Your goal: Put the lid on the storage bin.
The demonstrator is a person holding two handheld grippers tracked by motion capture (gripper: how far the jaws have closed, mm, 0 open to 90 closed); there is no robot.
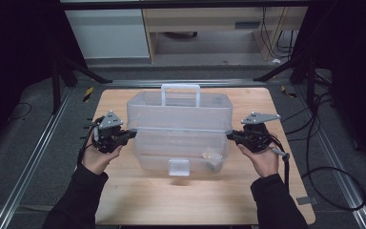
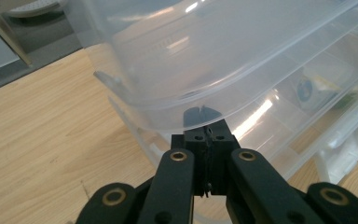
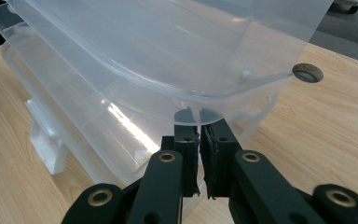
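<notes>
**Two grippers, one lid, lifted evenly from both ends**

Both of our grippers hold the same thing: the lid (image 1: 178, 110) of a clear plastic box (image 1: 181, 155) that stands in the middle of the wooden counter (image 1: 138, 200). The left gripper (image 1: 129, 134) is clenched on the lid's rim at the left end, and the right gripper (image 1: 232, 136) is clenched on the rim at the right end. In the left gripper view the pads (image 2: 200, 115) shine through the clear rim of the lid (image 2: 205, 56), and in the right gripper view the pads (image 3: 196, 115) do the same on the lid (image 3: 168, 51), so we judge each grip to be a thin pinch on the edge only.

We hold it at both ends because the lid is wide and soft; one grip would probably twist it. The lid stands partly raised, tilted back on its far edge, where its handle (image 1: 180, 93) points upward. The front edge is well above the box, so the compartments are open to us.

Inside the box, near the right front corner, lies a small item (image 1: 213, 155); we cannot tell what it is. The front latch (image 1: 178, 167) hangs free on the box wall, which fits with the lid being unlocked.

We judge the work in hand to be moving the lid on its hinge, and both hands must keep the same height.
</notes>
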